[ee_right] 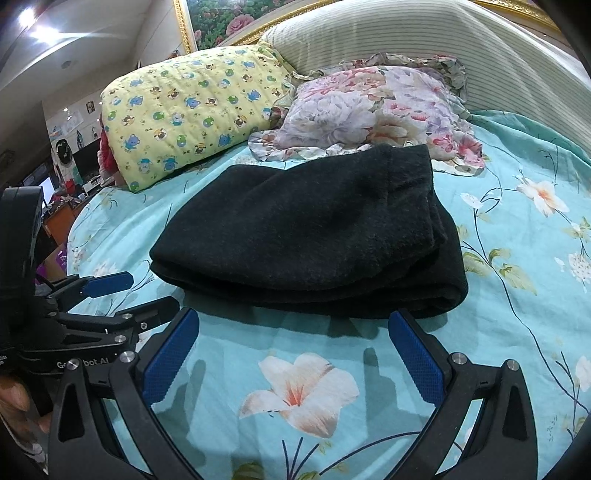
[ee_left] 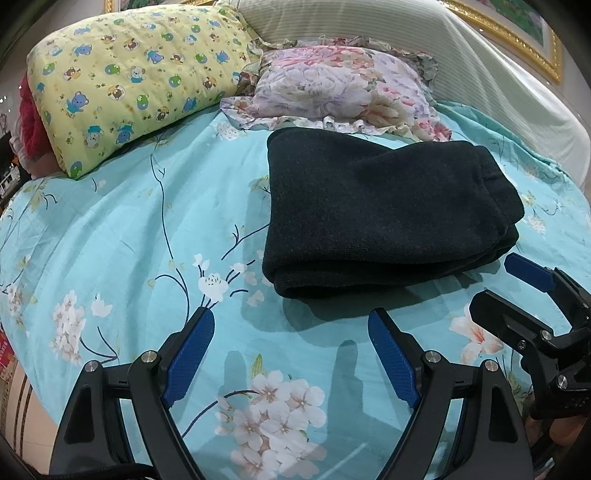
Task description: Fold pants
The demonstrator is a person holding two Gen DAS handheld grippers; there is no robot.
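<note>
Dark, near-black pants (ee_left: 384, 214) lie folded in a thick stack on the turquoise flowered bedsheet (ee_left: 122, 236); the right wrist view shows the same folded pants (ee_right: 306, 236) with the fold edge toward me. My left gripper (ee_left: 291, 317) stands open just short of the stack's near edge, nothing between its blue pads. My right gripper (ee_right: 291, 317) is open too, a little in front of the pants and holding nothing. The right gripper (ee_left: 532, 291) also shows at the right of the left wrist view, and the left gripper (ee_right: 122, 291) shows at the left of the right wrist view.
A yellow bear-print pillow (ee_left: 136, 81) and a floral ruffled pillow (ee_left: 343, 88) lie behind the pants against a striped headboard (ee_left: 461, 48). Gold-framed pictures (ee_right: 229, 18) hang above. The bed edge drops off at left toward a cluttered room (ee_right: 55, 177).
</note>
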